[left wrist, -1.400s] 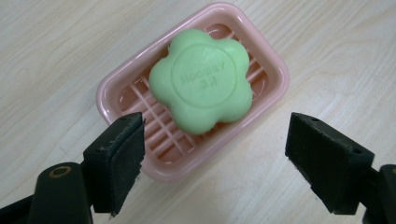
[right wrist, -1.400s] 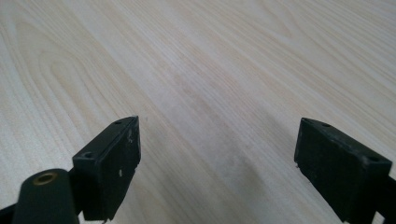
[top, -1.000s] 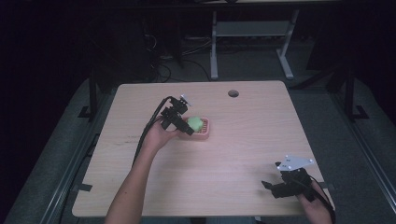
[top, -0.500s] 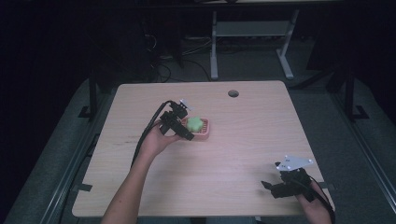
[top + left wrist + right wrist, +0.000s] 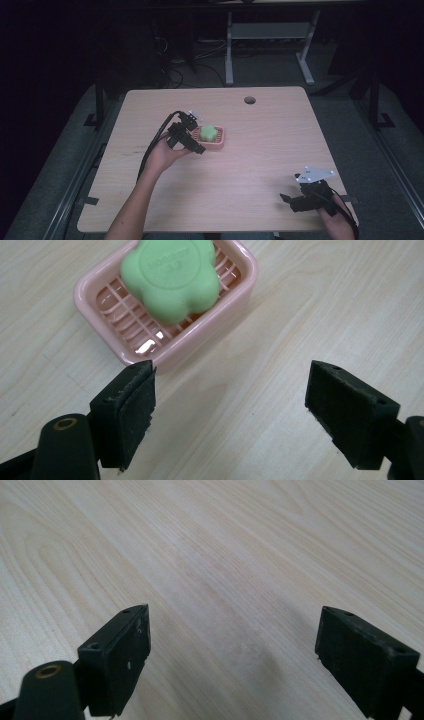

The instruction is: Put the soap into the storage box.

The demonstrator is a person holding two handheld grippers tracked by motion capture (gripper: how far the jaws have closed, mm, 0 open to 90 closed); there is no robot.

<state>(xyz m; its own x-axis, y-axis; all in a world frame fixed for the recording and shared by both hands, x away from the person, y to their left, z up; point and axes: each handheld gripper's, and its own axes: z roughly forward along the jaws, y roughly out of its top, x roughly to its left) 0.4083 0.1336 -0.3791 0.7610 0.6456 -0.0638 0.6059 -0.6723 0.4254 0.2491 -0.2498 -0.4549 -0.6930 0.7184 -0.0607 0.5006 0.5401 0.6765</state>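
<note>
A green flower-shaped soap (image 5: pixel 208 133) (image 5: pixel 171 276) lies in a pink slatted soap dish (image 5: pixel 219 144) (image 5: pixel 95 287) near the middle of the wooden table (image 5: pixel 260 150). My left gripper (image 5: pixel 196 137) (image 5: pixel 230 410) stands open just left of the dish, its jaws spread wide over bare wood with one jaw close to the dish's rim, nothing between them. My right gripper (image 5: pixel 295 197) (image 5: pixel 232 660) rests open near the table's front right corner, over bare tabletop, far from the dish.
A round cable hole (image 5: pixel 249 100) sits at the table's far edge. Beyond the table are a white metal frame (image 5: pixel 270 35) and cables on a dark floor. Black cable trails from the left gripper along the forearm (image 5: pixel 145 165).
The left gripper has drawn back slightly toward the person, away from the dish. The right gripper has stayed in place.
</note>
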